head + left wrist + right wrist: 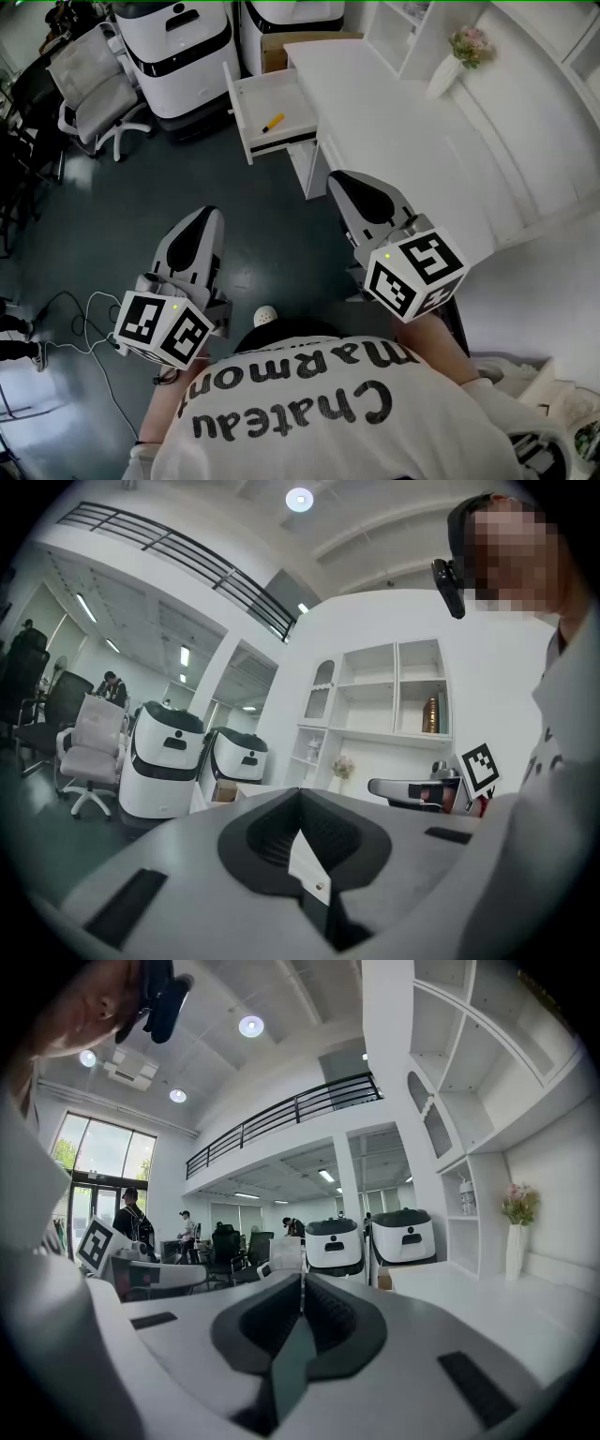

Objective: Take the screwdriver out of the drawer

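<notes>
A yellow-handled screwdriver [273, 123] lies in the open white drawer [246, 125], which is pulled out of the desk at the top middle of the head view. Both grippers are held far short of it, over the dark floor. My left gripper [208, 214] is shut with nothing in it, and its tips [300, 796] meet. My right gripper [336, 177] is also shut and empty, with its jaws [302, 1281] closed together. It points roughly toward the desk's near end, while the left one sits lower and further left. Neither gripper view shows the screwdriver.
The white desk [403, 122] runs along the right, with a vase of flowers [457, 56] on it. Two white machines [183, 47] and a cardboard box [281, 49] stand behind the drawer. An office chair [92, 89] is at the upper left. Cables [75, 323] lie on the floor at the left.
</notes>
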Available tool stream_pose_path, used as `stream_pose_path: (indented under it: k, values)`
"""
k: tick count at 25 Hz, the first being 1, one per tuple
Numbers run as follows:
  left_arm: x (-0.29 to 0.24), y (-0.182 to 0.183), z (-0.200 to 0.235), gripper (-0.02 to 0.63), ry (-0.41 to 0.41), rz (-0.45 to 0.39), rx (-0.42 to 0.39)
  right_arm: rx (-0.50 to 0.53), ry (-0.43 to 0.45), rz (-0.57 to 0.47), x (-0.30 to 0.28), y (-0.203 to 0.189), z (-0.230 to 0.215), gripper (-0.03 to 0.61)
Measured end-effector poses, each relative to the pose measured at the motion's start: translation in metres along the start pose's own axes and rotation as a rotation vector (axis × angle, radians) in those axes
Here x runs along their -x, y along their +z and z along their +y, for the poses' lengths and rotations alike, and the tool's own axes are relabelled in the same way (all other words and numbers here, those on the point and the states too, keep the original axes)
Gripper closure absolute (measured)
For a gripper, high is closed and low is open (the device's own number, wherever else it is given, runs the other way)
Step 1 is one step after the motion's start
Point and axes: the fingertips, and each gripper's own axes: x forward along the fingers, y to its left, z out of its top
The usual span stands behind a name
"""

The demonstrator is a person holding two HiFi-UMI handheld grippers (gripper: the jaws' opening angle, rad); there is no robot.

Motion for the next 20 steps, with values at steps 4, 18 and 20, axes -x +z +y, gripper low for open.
stream_pose_path:
  k: [4,18,20]
  values:
    - [-0.003,0.003,0.005,0.591,0.001,-0.003,-0.005,-0.003,-0.001,-0.001,-0.006,0.000,-0.002,0.546]
    - [-0.017,0.034,0.057,0.591,-0.050,-0.028,-0.019,-0.081,-0.054,-0.053,-0.054,0.017,-0.005,0.546]
    - [-0.018,0.035,0.068,0.591,-0.068,-0.018,-0.027,-0.074,-0.062,-0.048,-0.065,0.014,-0.003,0.546]
